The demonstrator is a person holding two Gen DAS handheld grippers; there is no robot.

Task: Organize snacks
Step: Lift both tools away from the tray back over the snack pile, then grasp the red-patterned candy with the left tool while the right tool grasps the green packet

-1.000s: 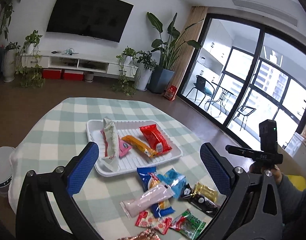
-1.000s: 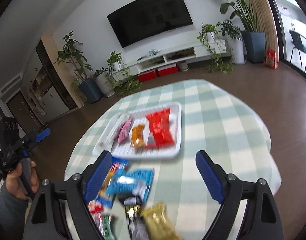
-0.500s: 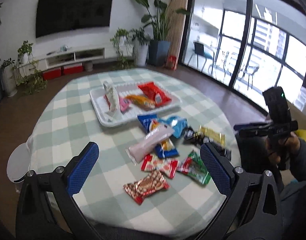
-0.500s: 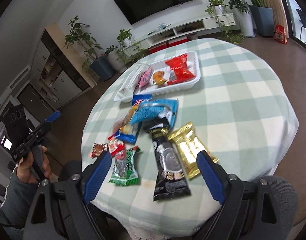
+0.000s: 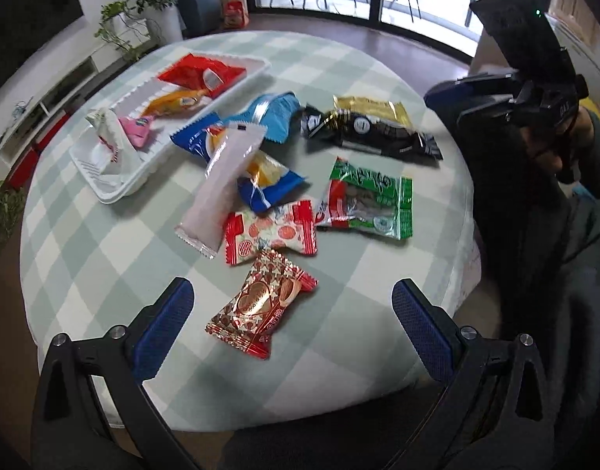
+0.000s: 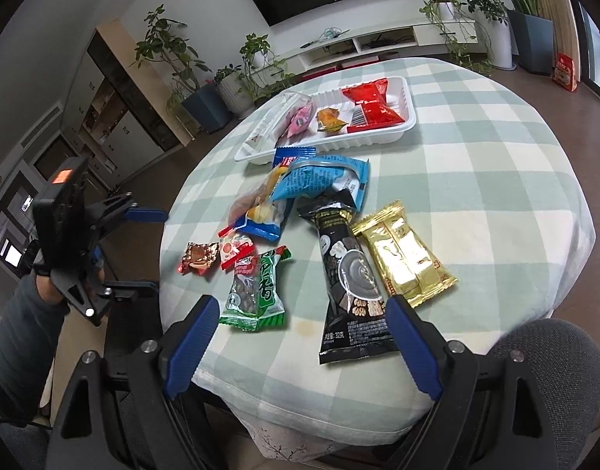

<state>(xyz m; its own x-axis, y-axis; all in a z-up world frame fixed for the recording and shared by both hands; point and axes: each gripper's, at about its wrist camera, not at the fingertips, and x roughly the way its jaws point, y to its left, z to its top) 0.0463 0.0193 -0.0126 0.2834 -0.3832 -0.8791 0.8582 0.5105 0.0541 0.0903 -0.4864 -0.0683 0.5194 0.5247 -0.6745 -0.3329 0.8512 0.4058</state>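
Note:
A white tray (image 5: 116, 192) at the far left of the checked round table (image 5: 104, 258) holds red, orange, pink and white packets. Loose snacks lie in front of it: a red-gold packet (image 5: 261, 305), a red-white one (image 5: 272, 233), a green one (image 5: 368, 199), a black one (image 6: 349, 286), a gold one (image 6: 403, 254), a pale pink stick (image 5: 225, 180) and blue bags (image 5: 274, 117). My left gripper (image 5: 292, 282) hangs open above the table's near edge, just short of the red-gold packet. My right gripper (image 6: 302, 301) is open over the cloth between the green and black packets, holding nothing.
A grey chair (image 6: 554, 352) stands at the table's near right edge and a dark chair (image 5: 527, 235) beside the right hand. The tray (image 6: 339, 143) has bare room at its right end. Plants and a low TV cabinet (image 6: 378, 39) stand beyond the table.
My left gripper has dropped, rolled and tipped down toward the loose snacks. The right gripper came down over the table's near edge, then nearly stopped. No snack has moved.

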